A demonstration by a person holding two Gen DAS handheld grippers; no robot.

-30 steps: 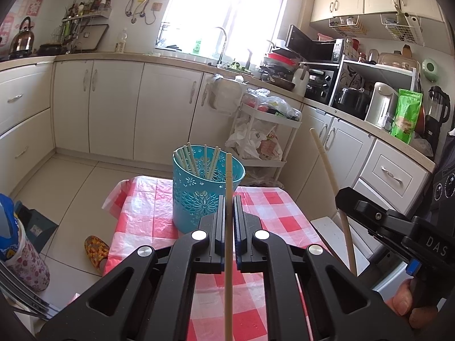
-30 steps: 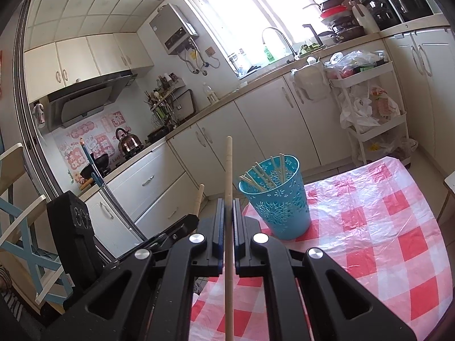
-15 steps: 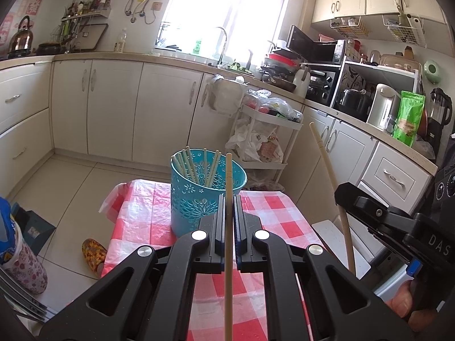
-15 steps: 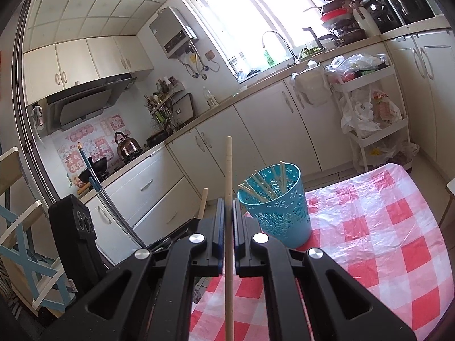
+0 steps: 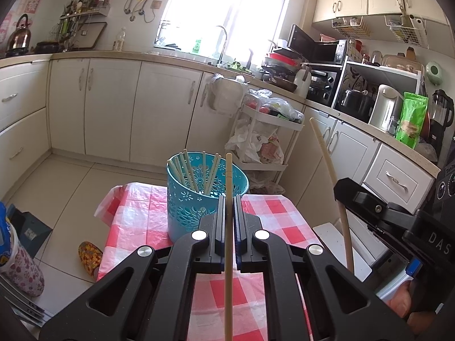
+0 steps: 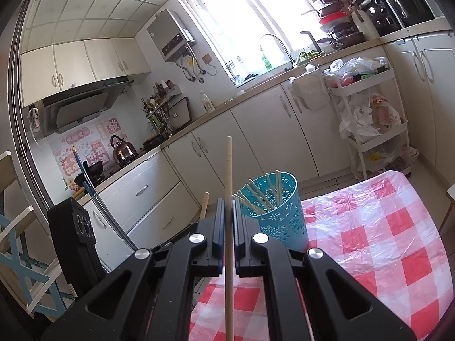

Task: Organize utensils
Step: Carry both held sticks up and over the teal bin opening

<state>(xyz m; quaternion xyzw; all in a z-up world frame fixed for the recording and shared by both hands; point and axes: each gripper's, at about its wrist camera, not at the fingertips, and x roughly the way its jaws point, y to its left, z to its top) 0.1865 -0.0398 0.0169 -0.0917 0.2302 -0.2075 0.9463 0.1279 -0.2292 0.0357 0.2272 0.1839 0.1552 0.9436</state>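
Both tongs are clamped on a chopstick each, and both are being held above the near end of the bench (image 5: 133, 199), which is wearing its red-and-white checked cloth. The left tongs (image 5: 229, 213) are pinching a pale chopstick (image 5: 228, 244) that is running straight up between the pads, its tip showing in front of the blue basket (image 5: 196, 199). The right tongs (image 6: 229, 216) are gripping a second chopstick (image 6: 229, 227) the same way, upright and centred between the closed pads.

The blue basket is standing on the far part of the bench and is already holding a bundle of chopsticks leaning against its wall. In the left wrist view the right tongs are showing at the right edge with their chopstick (image 5: 332, 187) tilting up and to the left, well apart from the basket.

Compared with a second ago, the basket is sitting a little lower and further off in the left wrist view, and more of the bench's far edge and the floor beyond it is coming into sight, so the left tongs are drawing back or rising slightly. In the right wrist view the basket is likewise sliding down the frame and more of the ceiling and cabinets is showing. Neither grip is changing across the three moments, and the chopsticks in the basket are lying as they were.
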